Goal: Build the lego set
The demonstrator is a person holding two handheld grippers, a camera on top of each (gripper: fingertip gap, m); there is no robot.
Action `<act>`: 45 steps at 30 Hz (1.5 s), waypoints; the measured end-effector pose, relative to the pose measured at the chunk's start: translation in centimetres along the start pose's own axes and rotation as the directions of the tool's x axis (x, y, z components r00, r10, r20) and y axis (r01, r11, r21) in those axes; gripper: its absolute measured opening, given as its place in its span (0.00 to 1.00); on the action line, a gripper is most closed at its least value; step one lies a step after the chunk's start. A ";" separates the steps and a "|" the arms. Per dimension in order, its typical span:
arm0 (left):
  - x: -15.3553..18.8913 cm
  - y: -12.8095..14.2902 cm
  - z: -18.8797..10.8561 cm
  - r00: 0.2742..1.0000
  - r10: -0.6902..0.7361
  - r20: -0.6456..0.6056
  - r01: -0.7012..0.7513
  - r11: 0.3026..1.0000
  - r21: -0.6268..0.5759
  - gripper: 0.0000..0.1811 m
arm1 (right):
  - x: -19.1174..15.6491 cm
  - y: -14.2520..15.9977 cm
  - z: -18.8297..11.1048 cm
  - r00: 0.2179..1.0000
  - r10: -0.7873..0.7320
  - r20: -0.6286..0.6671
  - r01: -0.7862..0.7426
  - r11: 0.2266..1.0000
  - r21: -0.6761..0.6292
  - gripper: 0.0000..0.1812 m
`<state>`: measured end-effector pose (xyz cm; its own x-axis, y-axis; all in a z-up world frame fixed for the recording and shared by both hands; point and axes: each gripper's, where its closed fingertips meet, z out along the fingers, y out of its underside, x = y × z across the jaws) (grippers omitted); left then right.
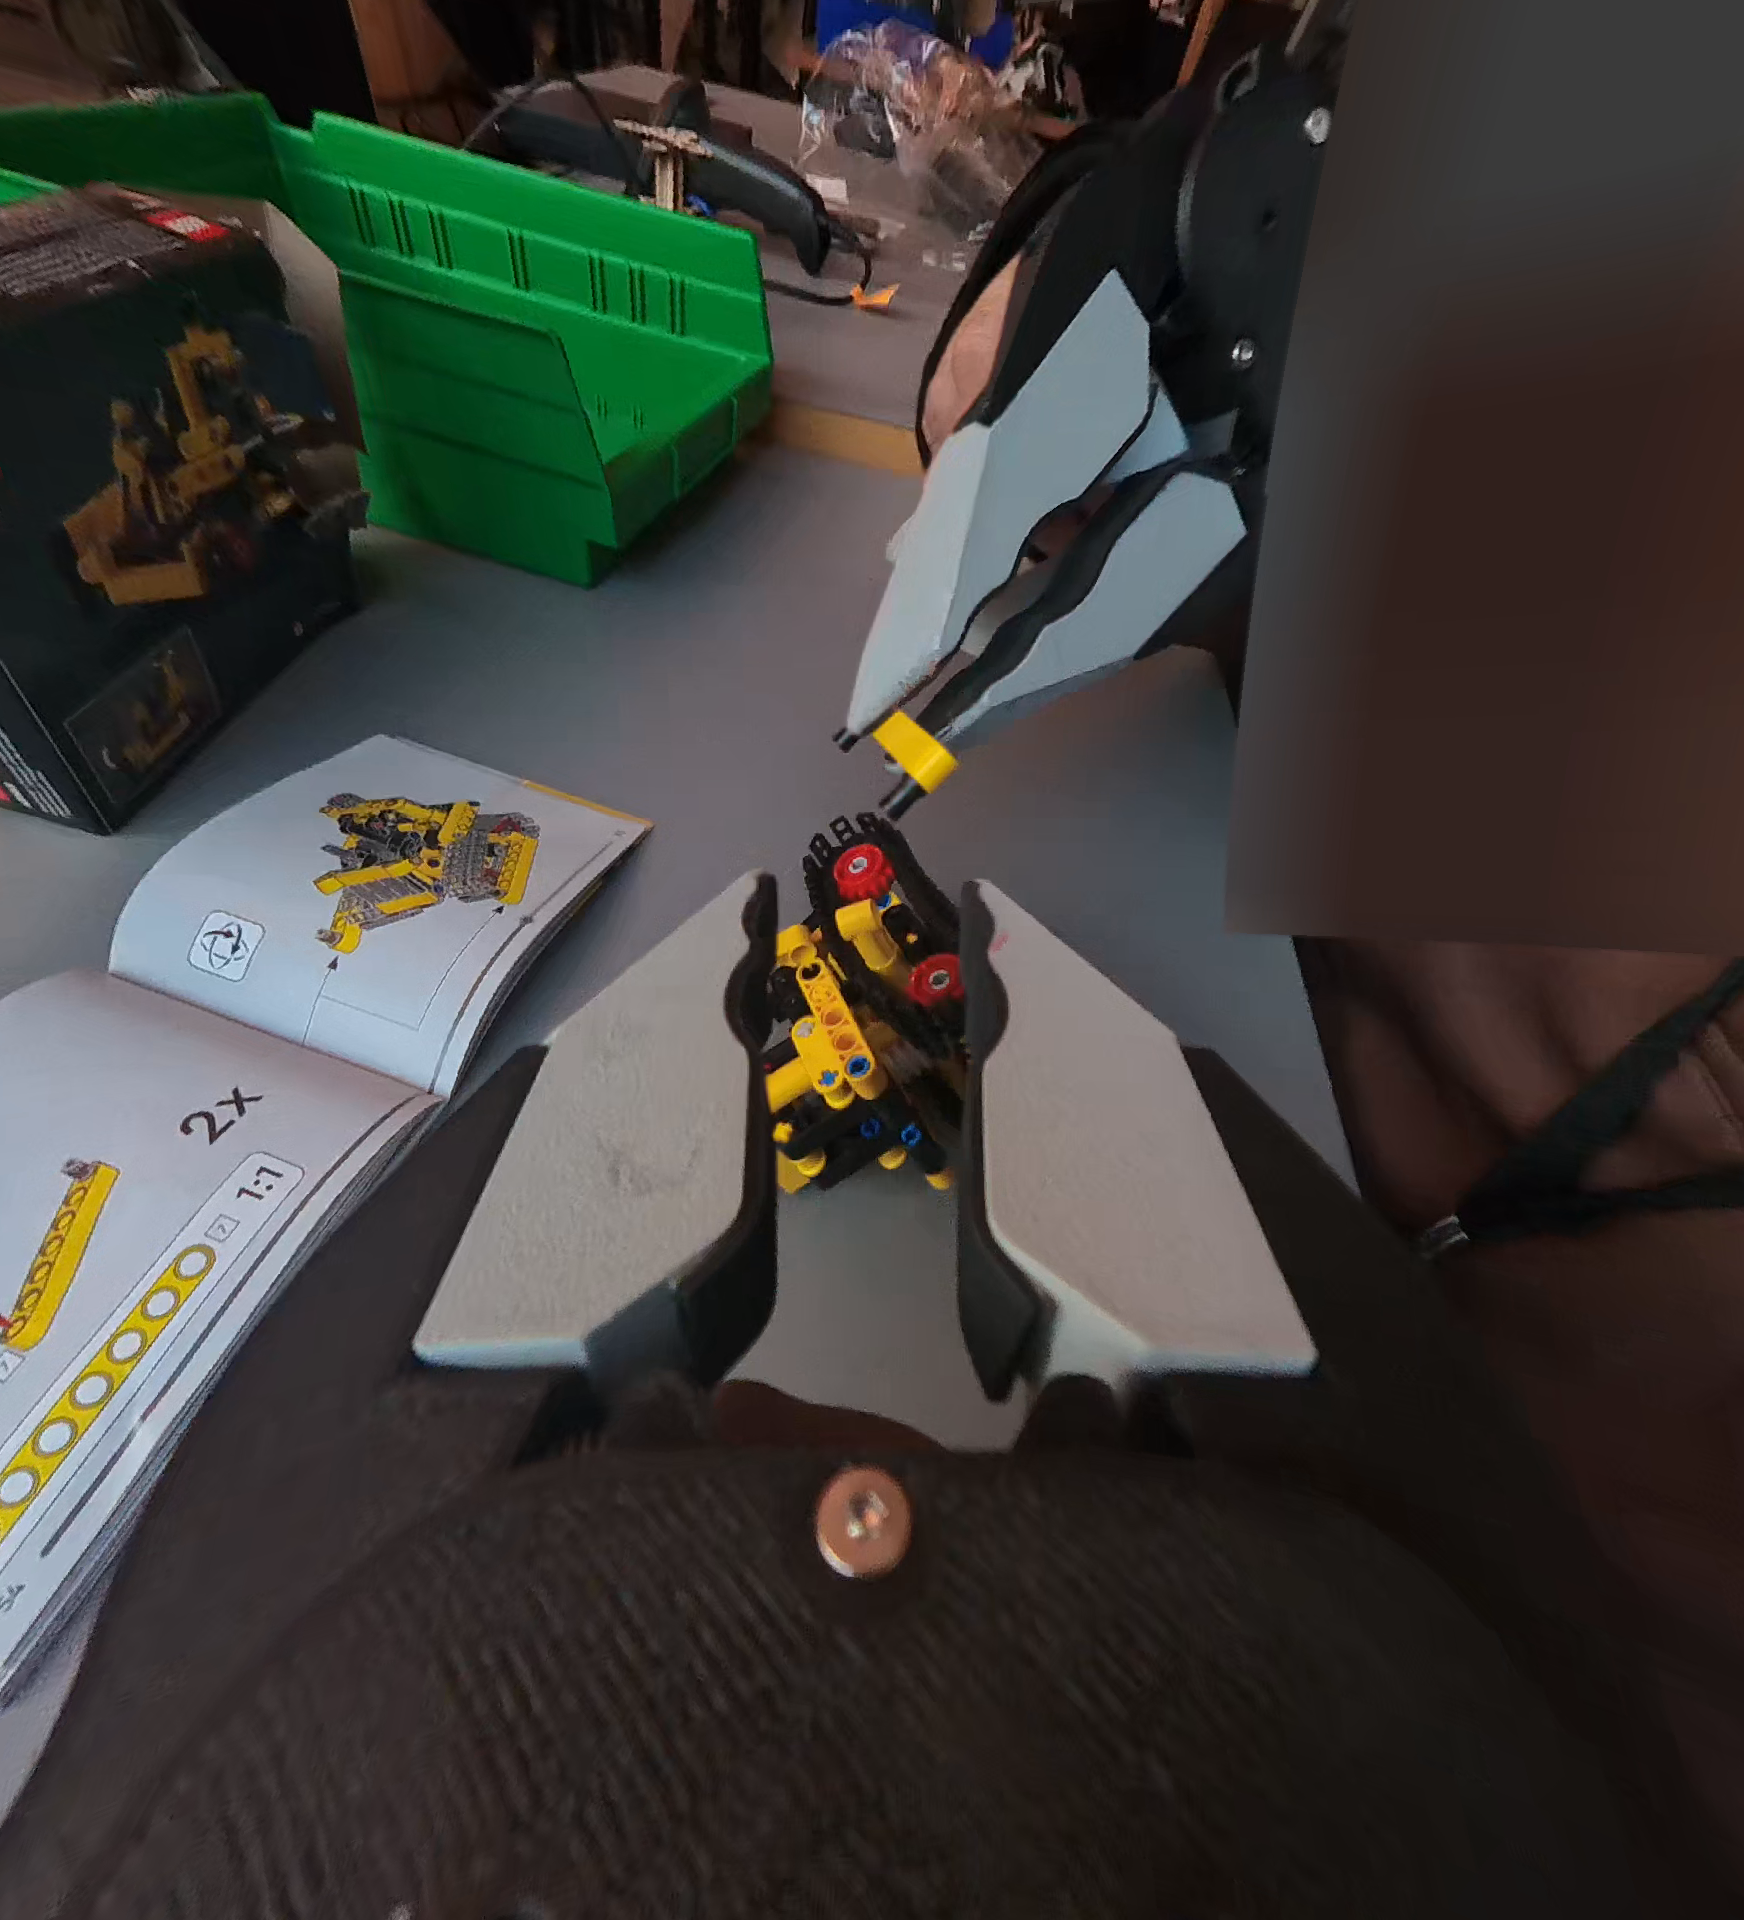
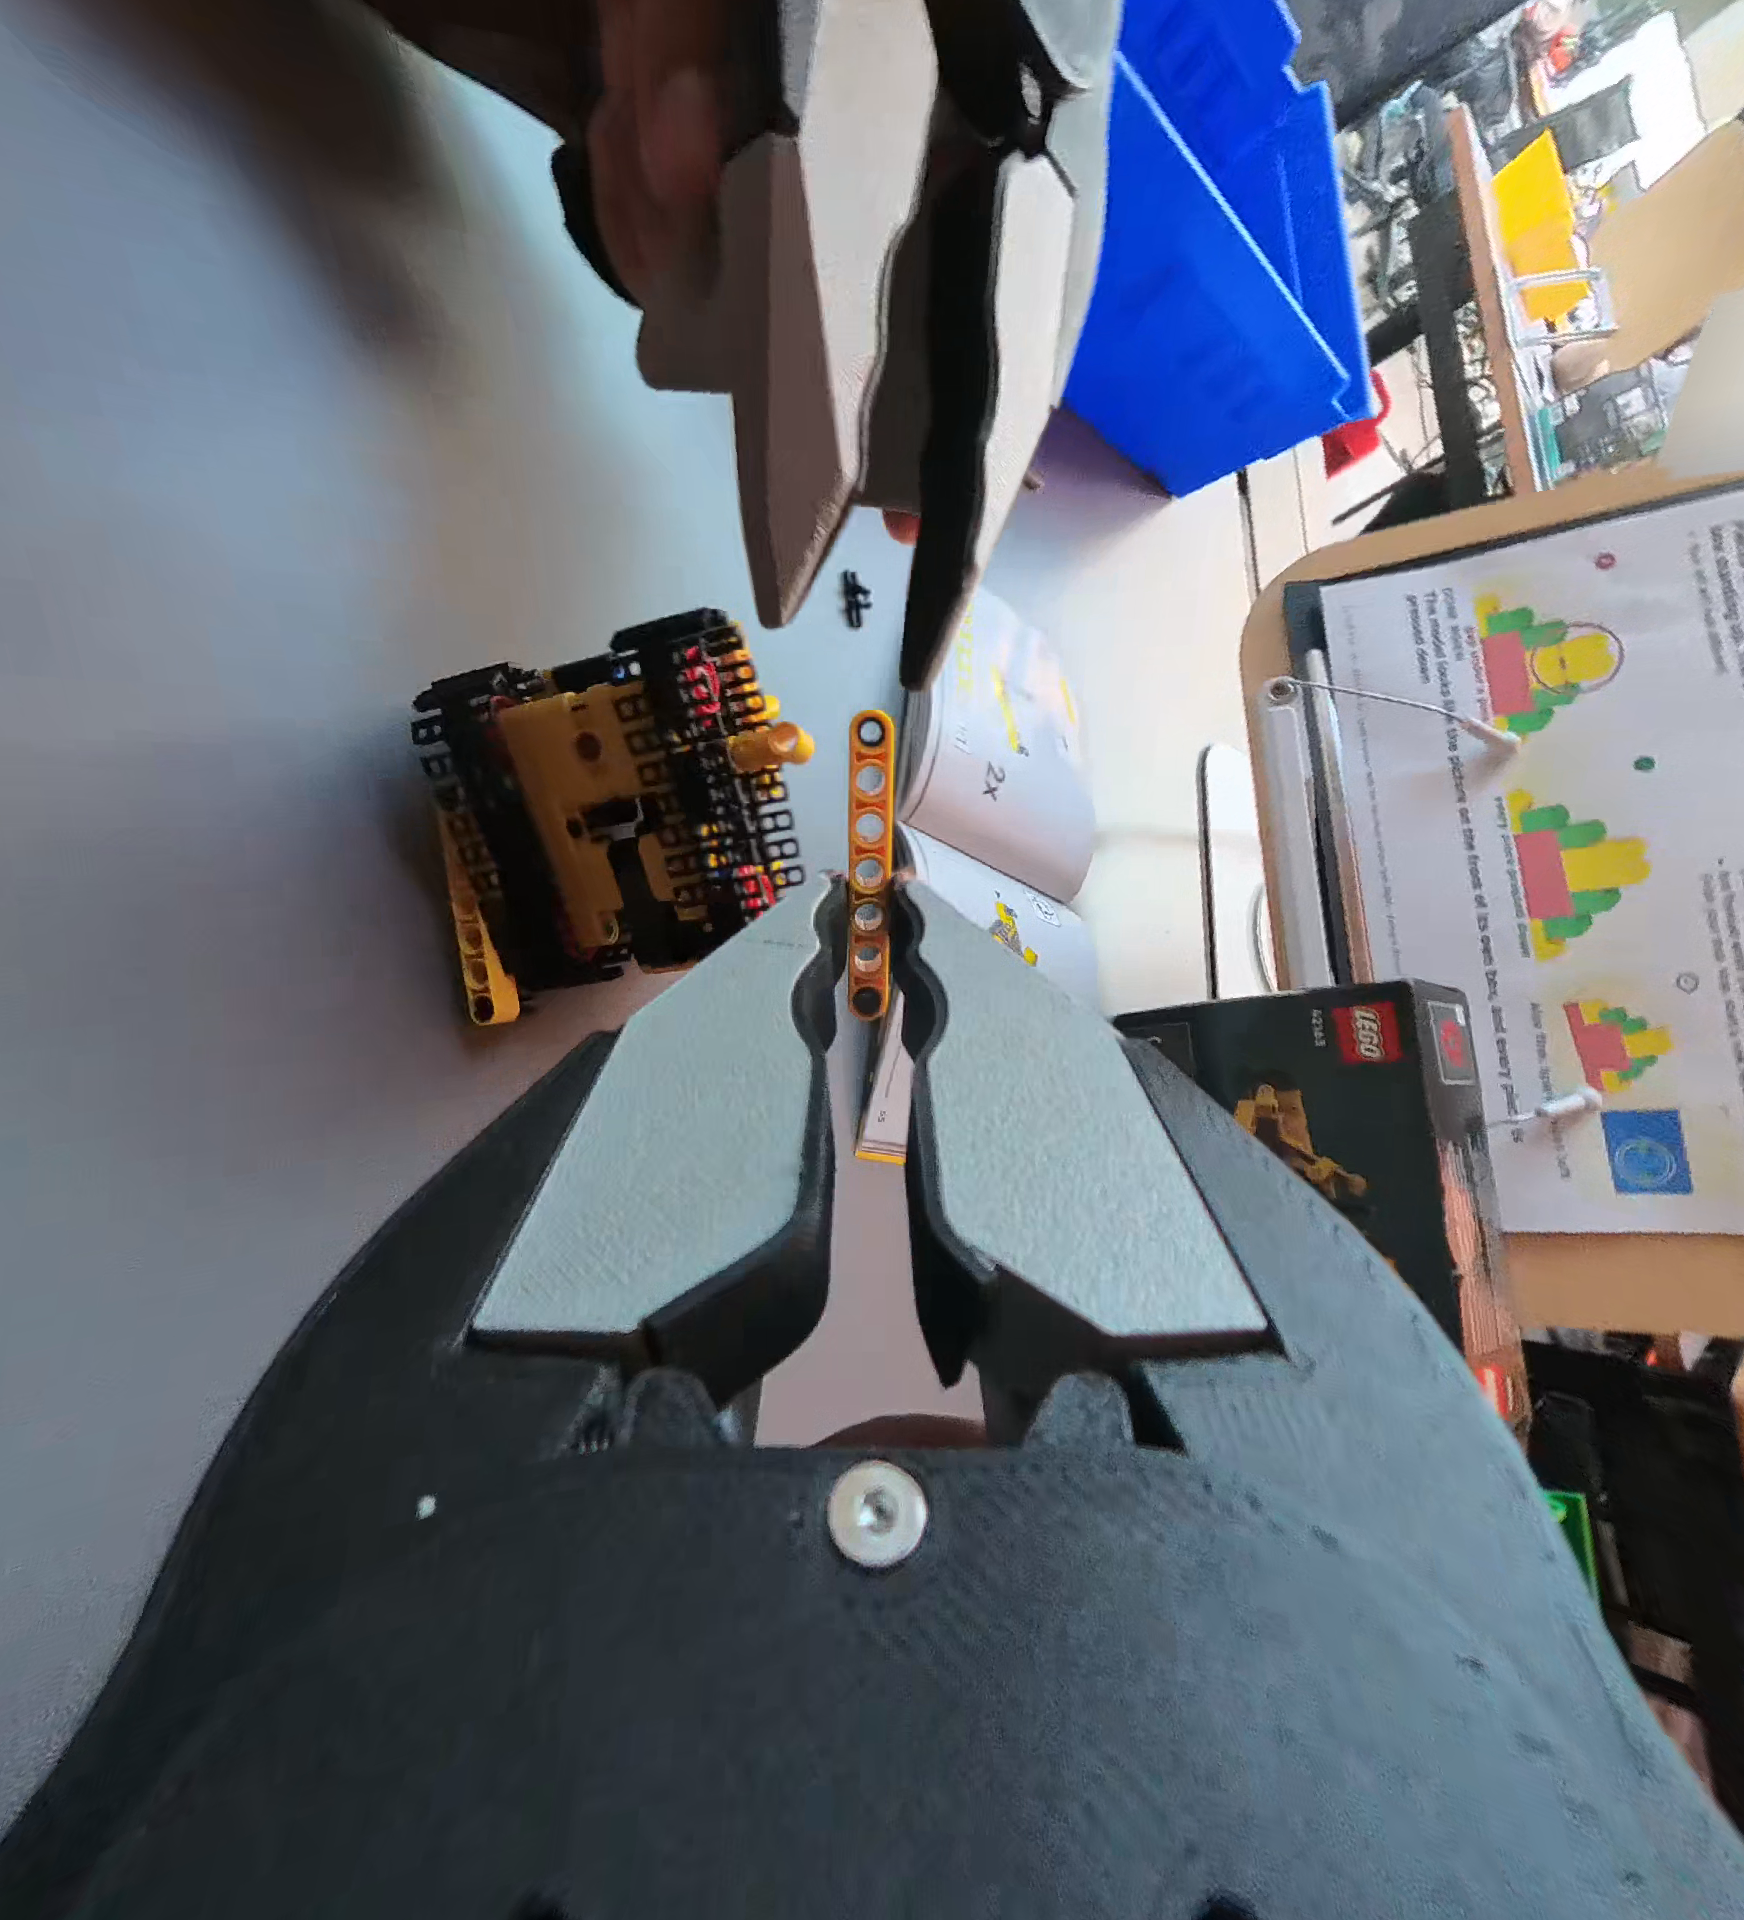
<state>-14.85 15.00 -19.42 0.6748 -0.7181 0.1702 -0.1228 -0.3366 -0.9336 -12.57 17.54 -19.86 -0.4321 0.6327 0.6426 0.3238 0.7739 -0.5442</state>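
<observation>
The partly built yellow and black lego model (image 1: 863, 1029) with red gears lies on the grey table (image 1: 639, 675). My left gripper (image 1: 868, 909) is open and hovers over it, and the model shows between the fingers. In the right wrist view the model (image 2: 598, 810) lies apart from the left gripper (image 2: 842, 644). My right gripper (image 2: 868, 888) is shut on a yellow beam with a row of holes (image 2: 870, 821), held just right of the model. In the left wrist view the right gripper (image 1: 904, 727) holds the beam (image 1: 915, 750) end-on just above the model.
An open instruction booklet (image 1: 224, 1091) lies left of the model, with a lego box (image 1: 120, 499) and a green bin (image 1: 535, 343) behind it. A small black pin (image 2: 855, 601) lies on the table. A blue bin (image 2: 1211, 260) and a clipboard with a sheet (image 2: 1574, 831) stand farther off.
</observation>
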 end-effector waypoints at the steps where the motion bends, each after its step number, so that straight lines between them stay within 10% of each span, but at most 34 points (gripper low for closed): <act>1: -0.2 0.2 0.0 1.000 -0.001 0.006 0.001 1.000 -0.007 0.17 | -0.3 -0.1 0.2 1.000 -0.020 0.010 0.021 1.000 -0.008 0.03; 11: 1.0 1.5 0.9 0.989 -0.119 -0.089 0.113 0.991 -0.073 0.17 | -1.4 -0.2 1.1 0.968 -0.250 -0.003 0.247 0.960 -0.134 0.02; 45: 0.4 1.2 1.9 0.982 -0.189 -0.011 0.188 0.979 -0.085 0.18 | -0.8 0.7 1.0 0.952 -0.304 -0.025 0.286 0.919 -0.272 0.02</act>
<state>-13.35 15.48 -21.10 0.6777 -0.6482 0.3472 -0.0553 -0.5157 -0.8550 -12.82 17.53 -21.29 -0.4887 0.3682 0.7910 0.4031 0.8993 -0.1696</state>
